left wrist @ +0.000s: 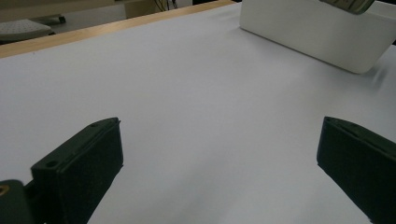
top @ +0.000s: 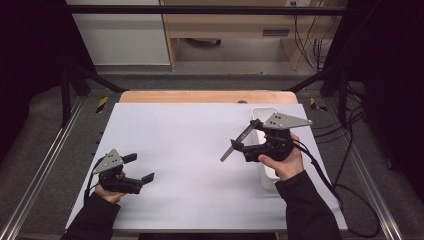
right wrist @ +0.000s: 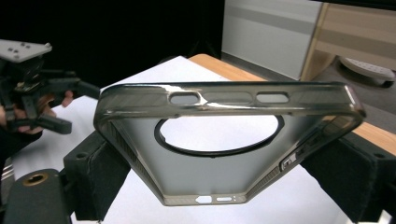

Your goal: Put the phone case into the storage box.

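My right gripper [top: 235, 145] is shut on a smoky translucent phone case [right wrist: 224, 140], held up above the white mat; its jaws press on the case's two long edges. In the high view the case [top: 239, 142] shows as a thin grey strip slanting down to the left. The case has a round ring in its back and button cut-outs along its far side. My left gripper [top: 139, 168] rests low near the mat's front left, open with nothing between its fingers [left wrist: 79, 168]. It is also seen at the left of the right gripper view [right wrist: 60, 105].
A white rectangular bin [top: 265, 112] stands on the white mat [top: 185, 145] under and behind the right hand; its wall [left wrist: 317, 37] shows in the left gripper view. The wooden table edge [top: 200, 96] runs along the back. Cables [top: 350, 190] trail at the right.
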A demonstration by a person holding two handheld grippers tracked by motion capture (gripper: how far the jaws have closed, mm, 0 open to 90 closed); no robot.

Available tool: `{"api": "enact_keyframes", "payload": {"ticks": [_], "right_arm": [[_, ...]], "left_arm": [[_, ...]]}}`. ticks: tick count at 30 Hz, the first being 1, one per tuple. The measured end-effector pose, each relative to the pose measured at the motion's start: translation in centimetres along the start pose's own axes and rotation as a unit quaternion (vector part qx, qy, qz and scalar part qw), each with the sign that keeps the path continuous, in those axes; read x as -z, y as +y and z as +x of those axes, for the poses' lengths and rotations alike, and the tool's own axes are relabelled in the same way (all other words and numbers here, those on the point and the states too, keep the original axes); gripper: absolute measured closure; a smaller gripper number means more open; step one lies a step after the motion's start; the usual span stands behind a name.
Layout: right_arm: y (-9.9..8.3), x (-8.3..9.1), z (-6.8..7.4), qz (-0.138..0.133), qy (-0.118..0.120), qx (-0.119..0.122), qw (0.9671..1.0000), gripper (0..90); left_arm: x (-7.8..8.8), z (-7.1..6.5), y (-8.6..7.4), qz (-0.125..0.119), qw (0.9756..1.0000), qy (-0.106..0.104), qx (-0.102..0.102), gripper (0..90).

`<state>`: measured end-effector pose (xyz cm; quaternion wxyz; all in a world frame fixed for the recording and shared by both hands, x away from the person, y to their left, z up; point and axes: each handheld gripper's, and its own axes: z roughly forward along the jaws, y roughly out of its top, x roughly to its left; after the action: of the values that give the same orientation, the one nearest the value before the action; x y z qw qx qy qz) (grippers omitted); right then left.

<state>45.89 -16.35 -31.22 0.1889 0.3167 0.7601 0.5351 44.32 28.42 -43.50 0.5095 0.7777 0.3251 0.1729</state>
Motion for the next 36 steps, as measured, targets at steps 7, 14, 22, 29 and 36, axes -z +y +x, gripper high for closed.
{"api": "enact_keyframes", "payload": {"ticks": [7, 14, 22, 29, 36], "right_arm": [[1.0, 0.5, -0.7, -0.002, -0.031, -0.009, 0.9995, 12.1], [2.2, 1.2, -1.4, -0.005, -0.059, -0.015, 0.9981, 12.0], [3.0, 1.2, -2.4, -0.002, -0.1, -0.02, 0.9948, 12.1], [3.5, 0.6, -3.6, 0.01, -0.142, -0.021, 0.9895, 12.1], [3.7, 0.1, -5.0, 0.016, -0.173, -0.032, 0.9843, 12.1]], "left_arm": [[-0.1, 0.2, -0.4, 0.007, 1.0, 0.007, 0.002, 0.0], [-0.1, 0.3, -0.4, 0.006, 0.9999, 0.008, 0.002, 0.0], [0.0, 0.5, -0.6, 0.008, 0.9999, 0.006, 0.004, 0.0], [0.0, 0.6, -0.7, 0.007, 0.9999, 0.007, 0.003, 0.0], [-0.1, 0.6, -0.7, 0.009, 0.9999, 0.007, 0.003, 0.0]]}}
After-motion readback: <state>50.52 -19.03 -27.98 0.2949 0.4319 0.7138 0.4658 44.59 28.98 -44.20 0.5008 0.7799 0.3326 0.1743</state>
